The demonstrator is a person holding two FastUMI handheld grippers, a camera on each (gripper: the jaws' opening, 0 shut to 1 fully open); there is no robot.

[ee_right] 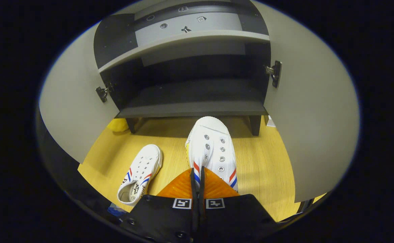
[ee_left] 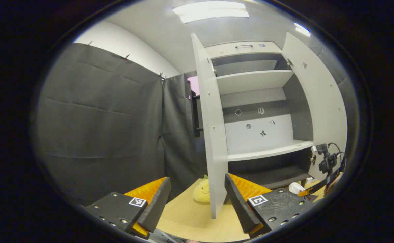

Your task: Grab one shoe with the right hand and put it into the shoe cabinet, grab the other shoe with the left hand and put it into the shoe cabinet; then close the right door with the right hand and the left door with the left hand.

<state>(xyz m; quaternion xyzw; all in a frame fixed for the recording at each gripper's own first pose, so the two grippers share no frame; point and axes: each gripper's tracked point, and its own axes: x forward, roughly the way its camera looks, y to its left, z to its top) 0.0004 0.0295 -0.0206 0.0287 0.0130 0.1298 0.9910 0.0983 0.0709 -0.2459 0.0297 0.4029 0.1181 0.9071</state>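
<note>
In the right gripper view my right gripper (ee_right: 197, 171) is shut on a white shoe (ee_right: 214, 148) with red and blue stripes. The shoe's toe points at the dark bottom shelf (ee_right: 193, 108) of the open shoe cabinet. The other white shoe (ee_right: 139, 175) lies on the wooden floor to the left, toe towards the cabinet. In the left gripper view my left gripper (ee_left: 197, 182) is open and holds nothing, facing the edge of the cabinet's left door (ee_left: 214, 135). Low at the right edge, the right gripper (ee_left: 305, 192) carries the white shoe (ee_left: 296, 187).
Both cabinet doors stand wide open, the left door (ee_right: 72, 111) and the right door (ee_right: 311, 118) flanking the shelves. The white middle shelf (ee_left: 268, 152) is bare. A yellow plush toy (ee_left: 202, 192) sits on the floor by the left door. Black cloth walls the left side.
</note>
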